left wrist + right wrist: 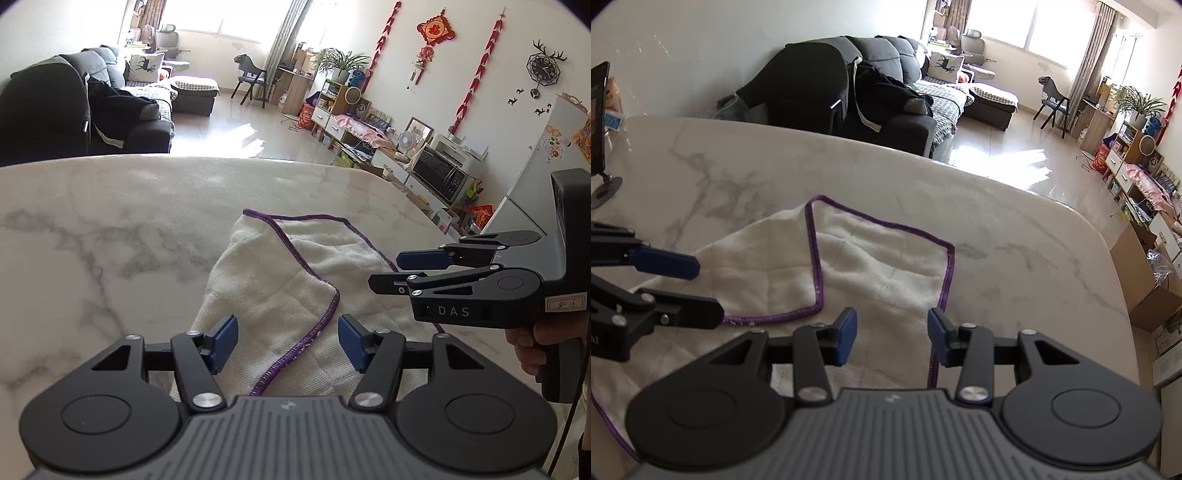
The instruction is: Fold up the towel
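Note:
A white towel (pixel 269 288) with a purple hem lies on the marble table (pixel 92 221), one flap folded over so that a hemmed edge runs diagonally across it. My left gripper (pixel 288 343) hovers open over the towel's near part, its blue pads astride that hem and gripping nothing. My right gripper (pixel 388 271) reaches in from the right, open, with its tips over the towel's right edge. In the right wrist view the towel (pixel 886 266) spreads below my right gripper (pixel 893 336), whose pads stand apart. The left gripper (pixel 708 291) enters from the left, open above the folded flap's corner.
A dark screen on a round stand (pixel 598 122) sits at the table's far left. The table's far edge (pixel 960 173) curves round, with a dark sofa (pixel 886 92) and open floor beyond. A hand (pixel 524 347) grips the right tool's handle.

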Demonstrator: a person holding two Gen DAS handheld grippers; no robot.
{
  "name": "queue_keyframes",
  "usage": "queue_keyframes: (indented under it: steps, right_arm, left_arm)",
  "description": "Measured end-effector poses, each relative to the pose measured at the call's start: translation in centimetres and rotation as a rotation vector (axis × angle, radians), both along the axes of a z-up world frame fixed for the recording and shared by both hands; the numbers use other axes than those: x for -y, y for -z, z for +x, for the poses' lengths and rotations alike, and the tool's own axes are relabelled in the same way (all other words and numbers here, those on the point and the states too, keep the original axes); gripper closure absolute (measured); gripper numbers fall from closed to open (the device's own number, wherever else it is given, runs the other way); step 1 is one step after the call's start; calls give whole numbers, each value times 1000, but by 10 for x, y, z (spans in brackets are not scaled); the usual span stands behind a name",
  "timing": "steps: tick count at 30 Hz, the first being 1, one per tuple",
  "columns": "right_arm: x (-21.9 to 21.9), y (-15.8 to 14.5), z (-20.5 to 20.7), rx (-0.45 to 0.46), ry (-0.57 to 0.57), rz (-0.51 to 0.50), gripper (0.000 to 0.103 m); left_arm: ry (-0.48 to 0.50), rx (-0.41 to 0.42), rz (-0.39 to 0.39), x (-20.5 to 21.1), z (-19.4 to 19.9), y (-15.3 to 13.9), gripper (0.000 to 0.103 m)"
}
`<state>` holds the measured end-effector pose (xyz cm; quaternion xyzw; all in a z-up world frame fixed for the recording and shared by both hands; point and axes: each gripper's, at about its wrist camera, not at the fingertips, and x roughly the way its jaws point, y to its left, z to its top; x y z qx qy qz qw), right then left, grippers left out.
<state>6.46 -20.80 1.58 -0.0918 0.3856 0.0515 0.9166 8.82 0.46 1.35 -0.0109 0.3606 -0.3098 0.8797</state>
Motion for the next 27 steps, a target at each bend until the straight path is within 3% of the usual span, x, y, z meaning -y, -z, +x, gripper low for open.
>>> queue_keyframes:
  steps: [7,10,12,15,19,21,23,27]
  right_arm:
    - [6,3,-2,-7,12,7,57]
    - [9,5,-4,-12,15,13,57]
    - [10,6,-6,-15,13,18,58]
    - [12,8,-9,-17,7,18,61]
    - [12,9,-11,-19,-2,21,61]
    - [11,11,-10,-22,-6,21,61]
    - [10,12,-10,-26,-10,20,61]
    - [10,13,-11,-28,-13,22,61]
  left_arm:
    - [167,215,177,43,-12,0,42]
    - [204,219,193,60,-1,7,49]
    - [211,195,189,67,9,13,62]
    - [205,164,187,72,19,21,66]
    - [208,185,203,77,19,27,70]
    - [194,188,205,76,20,27,87]
    - [180,169,189,73,22,25,93]
    - [133,167,161,65,26,20,97]
